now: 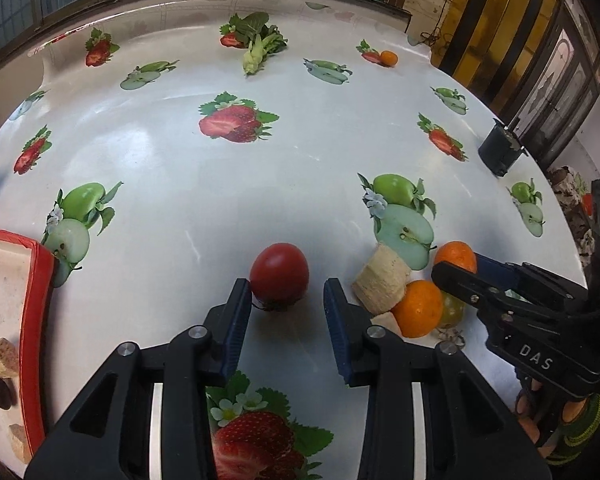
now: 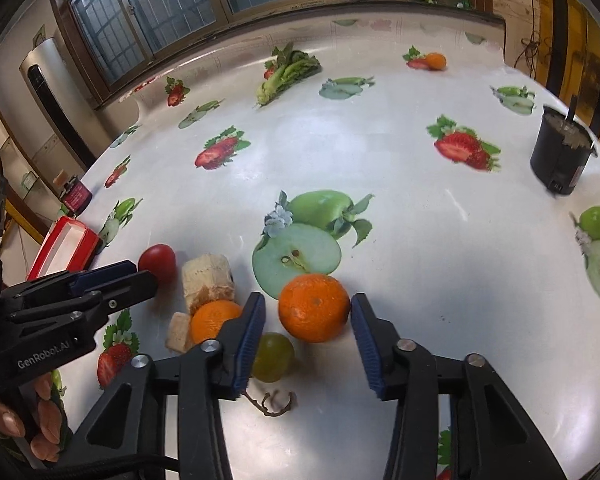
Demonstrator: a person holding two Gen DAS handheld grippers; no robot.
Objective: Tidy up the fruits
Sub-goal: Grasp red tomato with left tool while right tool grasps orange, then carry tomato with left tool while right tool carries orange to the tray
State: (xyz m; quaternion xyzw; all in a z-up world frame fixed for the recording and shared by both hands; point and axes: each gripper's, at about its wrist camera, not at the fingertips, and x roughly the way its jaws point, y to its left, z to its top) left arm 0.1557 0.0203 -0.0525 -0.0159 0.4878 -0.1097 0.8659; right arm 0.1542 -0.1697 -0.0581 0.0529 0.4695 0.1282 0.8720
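Observation:
A red tomato (image 1: 279,276) lies on the table just ahead of my open left gripper (image 1: 287,292), partly between its fingertips; it also shows in the right wrist view (image 2: 158,262). My open right gripper (image 2: 308,312) straddles an orange (image 2: 314,307), its jaws on either side and apart from it. A second orange (image 2: 214,320), a green grape (image 2: 273,356) and two pale banana pieces (image 2: 207,278) lie close by to the left. In the left wrist view the right gripper (image 1: 456,268) reaches in beside the oranges (image 1: 418,308).
A red-rimmed white tray (image 1: 36,280) at the left holds a cork-like piece and a dark fruit. A leafy vegetable (image 1: 260,46) and a small orange (image 1: 389,57) lie at the far edge. A black cup (image 2: 560,156) stands at the right. A bare grape stem (image 2: 272,402) lies near me.

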